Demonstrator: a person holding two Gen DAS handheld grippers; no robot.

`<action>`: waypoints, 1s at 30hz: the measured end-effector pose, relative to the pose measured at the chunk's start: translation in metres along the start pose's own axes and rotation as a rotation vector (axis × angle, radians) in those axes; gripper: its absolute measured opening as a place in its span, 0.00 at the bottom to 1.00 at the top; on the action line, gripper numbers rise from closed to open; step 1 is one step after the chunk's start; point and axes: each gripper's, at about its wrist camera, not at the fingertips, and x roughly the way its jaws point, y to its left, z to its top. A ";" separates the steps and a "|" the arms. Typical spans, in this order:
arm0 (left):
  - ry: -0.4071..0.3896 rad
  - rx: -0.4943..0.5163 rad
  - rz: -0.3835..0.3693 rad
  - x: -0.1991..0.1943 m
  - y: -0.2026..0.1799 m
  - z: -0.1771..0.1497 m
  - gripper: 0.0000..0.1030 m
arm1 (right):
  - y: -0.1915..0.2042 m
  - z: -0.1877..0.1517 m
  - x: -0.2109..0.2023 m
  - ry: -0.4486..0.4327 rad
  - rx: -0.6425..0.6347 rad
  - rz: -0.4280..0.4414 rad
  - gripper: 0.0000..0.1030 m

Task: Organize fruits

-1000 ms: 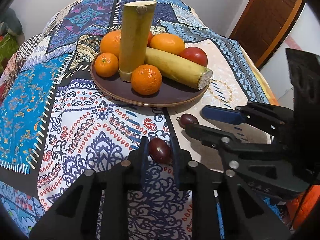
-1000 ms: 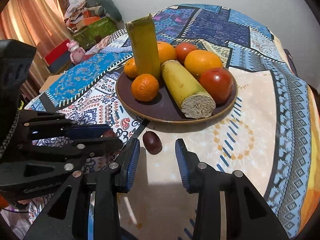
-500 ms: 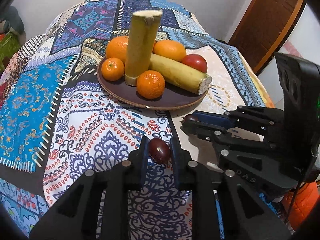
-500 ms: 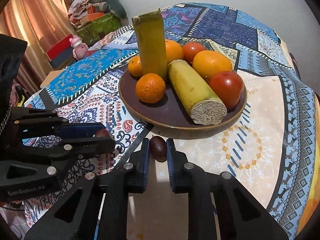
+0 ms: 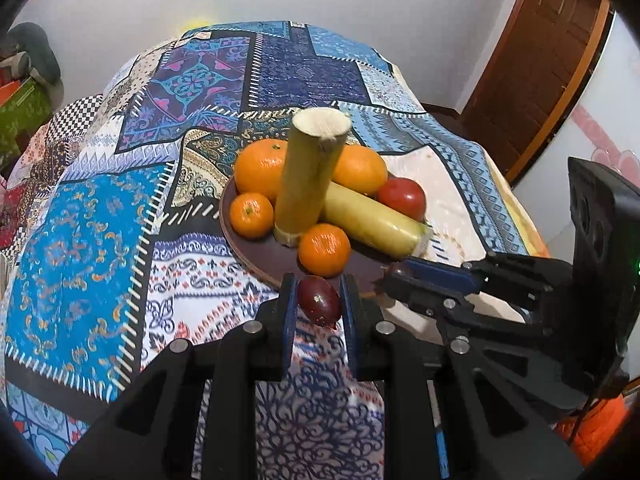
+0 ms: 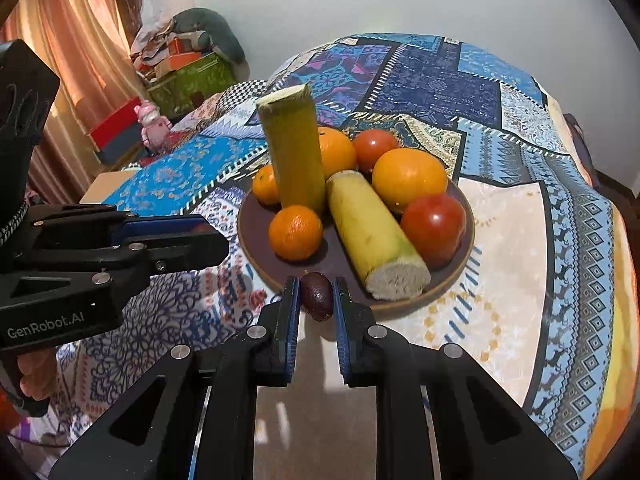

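Note:
A brown plate (image 5: 256, 258) (image 6: 466, 240) on the patterned tablecloth holds several oranges, red tomatoes and two thick yellow-green cane pieces, one upright (image 5: 310, 176) (image 6: 294, 152), one lying (image 5: 370, 222) (image 6: 372, 236). My left gripper (image 5: 318, 300) is shut on a small dark red fruit (image 5: 319, 300), lifted just in front of the plate's near rim. My right gripper (image 6: 316, 296) is shut on a second small dark brown fruit (image 6: 317, 295) at the plate's near edge. Each gripper shows side-on in the other's view, the right gripper (image 5: 400, 276) and the left gripper (image 6: 208, 240).
The tablecloth (image 5: 80, 240) (image 6: 540, 240) drapes over the table's rounded edges. A wooden door (image 5: 540, 60) stands at right of the left wrist view. Boxes, clothes and a pink toy (image 6: 152, 126) sit by the curtain (image 6: 60, 40) beyond the table's left side.
My right gripper closed on the dark brown fruit by the plate. My left gripper rose and moved toward the plate with the dark red fruit held.

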 end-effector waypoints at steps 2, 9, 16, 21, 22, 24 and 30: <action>0.006 -0.006 0.003 0.006 0.002 0.004 0.20 | 0.000 0.002 0.006 0.009 0.001 0.001 0.14; 0.019 -0.051 0.035 0.027 0.017 0.012 0.20 | -0.001 0.003 0.015 0.024 0.004 -0.002 0.15; 0.020 -0.045 0.043 0.034 0.018 0.012 0.26 | -0.002 0.003 0.017 0.033 0.011 0.001 0.16; -0.018 -0.043 0.047 0.022 0.017 0.007 0.46 | -0.004 0.003 0.013 0.034 0.020 0.011 0.23; -0.027 -0.043 0.047 0.018 0.017 0.006 0.46 | -0.003 0.003 0.010 0.033 0.021 0.013 0.26; -0.042 -0.040 0.046 0.009 0.016 0.003 0.46 | -0.001 0.003 0.004 0.021 0.013 0.001 0.27; -0.146 -0.023 0.048 -0.042 0.007 0.001 0.46 | 0.005 0.008 -0.043 -0.077 0.010 -0.030 0.27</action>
